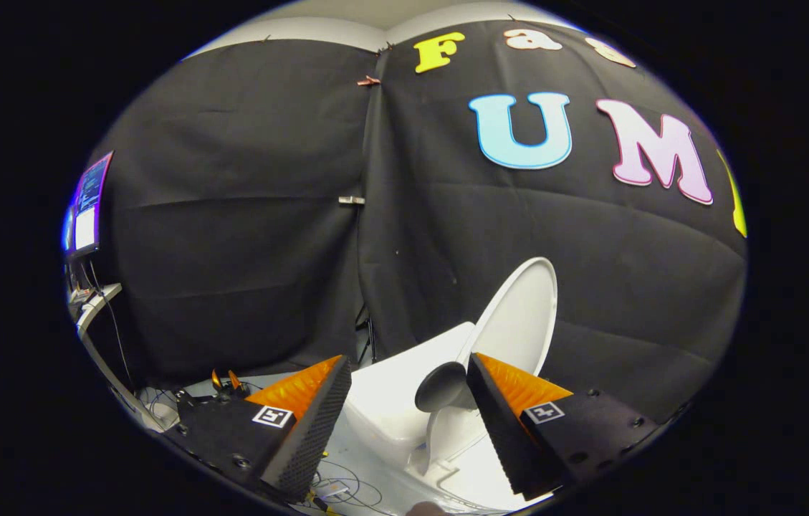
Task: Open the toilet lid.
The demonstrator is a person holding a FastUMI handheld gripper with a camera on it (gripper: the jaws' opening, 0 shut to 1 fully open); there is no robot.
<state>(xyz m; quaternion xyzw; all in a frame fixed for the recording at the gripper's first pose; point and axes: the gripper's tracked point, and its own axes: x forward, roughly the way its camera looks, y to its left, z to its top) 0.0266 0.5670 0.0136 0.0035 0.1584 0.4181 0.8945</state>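
Already raised, the toilet lid stands beyond spread, empty fingers.

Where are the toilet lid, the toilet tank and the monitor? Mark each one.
toilet lid (519,315): gripper view, inner face of the raised lid, beyond the open jaws.
toilet tank (393,390): gripper view, white top surface.
monitor (87,204): gripper view, lit screen beside the cloth wall.

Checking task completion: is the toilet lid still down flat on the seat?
No: the toilet lid stands raised, tilted up toward the black wall, beyond the open gripper, whose fingers touch nothing.
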